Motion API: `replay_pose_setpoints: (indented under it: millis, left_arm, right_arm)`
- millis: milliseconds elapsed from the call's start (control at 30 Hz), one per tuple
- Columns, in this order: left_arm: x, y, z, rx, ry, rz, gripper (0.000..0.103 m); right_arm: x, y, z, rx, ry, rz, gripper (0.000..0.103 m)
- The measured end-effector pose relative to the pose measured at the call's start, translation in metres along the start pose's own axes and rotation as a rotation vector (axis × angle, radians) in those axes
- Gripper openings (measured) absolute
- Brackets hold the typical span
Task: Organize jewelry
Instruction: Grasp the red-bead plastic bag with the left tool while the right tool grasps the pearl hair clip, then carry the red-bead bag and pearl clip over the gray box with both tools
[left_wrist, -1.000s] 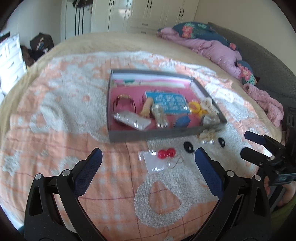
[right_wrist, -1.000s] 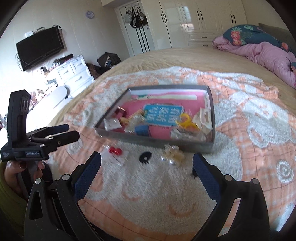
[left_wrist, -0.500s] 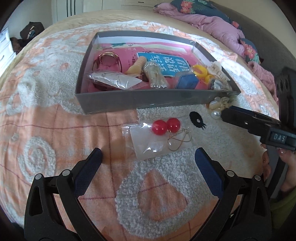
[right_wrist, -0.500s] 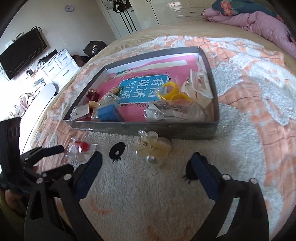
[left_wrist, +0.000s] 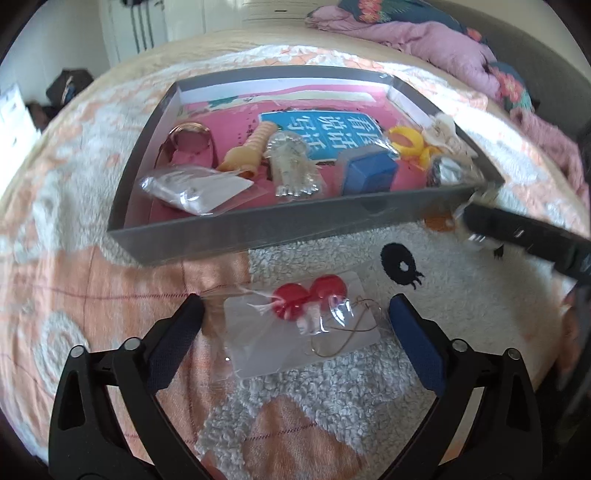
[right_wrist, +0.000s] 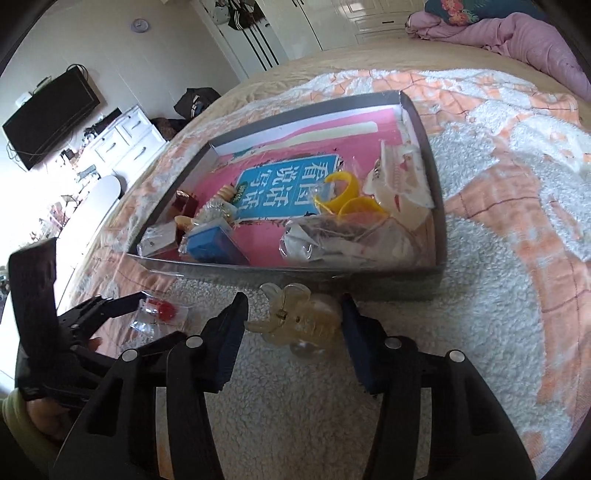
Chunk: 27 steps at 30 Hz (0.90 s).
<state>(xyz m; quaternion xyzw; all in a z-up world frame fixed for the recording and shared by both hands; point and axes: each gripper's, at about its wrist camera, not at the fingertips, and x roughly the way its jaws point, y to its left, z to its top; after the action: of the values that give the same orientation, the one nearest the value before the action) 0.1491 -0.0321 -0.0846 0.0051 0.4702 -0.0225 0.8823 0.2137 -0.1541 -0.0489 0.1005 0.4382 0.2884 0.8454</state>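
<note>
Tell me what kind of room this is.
A bedroom, almost certainly. The work surface is a bed spread with a fleecy orange-and-white blanket, a rumpled pink duvet lies at its head, and white wardrobe doors line the far wall.

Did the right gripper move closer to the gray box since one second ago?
Yes. The right gripper has come forward toward the box; its open fingers now flank the clear hair clip just before the box wall.

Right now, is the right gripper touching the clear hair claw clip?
Cannot tell. In the right wrist view the right gripper brackets the hair claw clip; its right finger looks flush, but blur hides any actual contact.
</note>
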Motion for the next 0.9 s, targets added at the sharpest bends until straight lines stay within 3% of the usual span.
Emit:
replay_pose_setpoints:
  millis: [67,333,600,900]
  left_arm:
    - [-0.003,-0.002,-0.002,0.027,-0.01,-0.003,0.083]
    - [-0.041,0.01,-0.006,0.003,-0.066,-0.103,0.079]
    - [-0.079,0.038,0.016,-0.053,-0.179,-0.088,0.079]
    - [-0.085,0.049,0.053,-0.048,-0.231,-0.068,0.079]
  right_arm:
    - [-0.007,-0.003,-0.001,0.015,-0.014,0.01,0.049]
    - [-0.034,0.002,-0.006,0.001,-0.051,0.055,0.049]
    - [-0.051,0.018,0.004,-0.039,-0.097,0.071,0.049]
    - [-0.061,0.026,0.032,-0.073,-0.153,0.068,0.049]
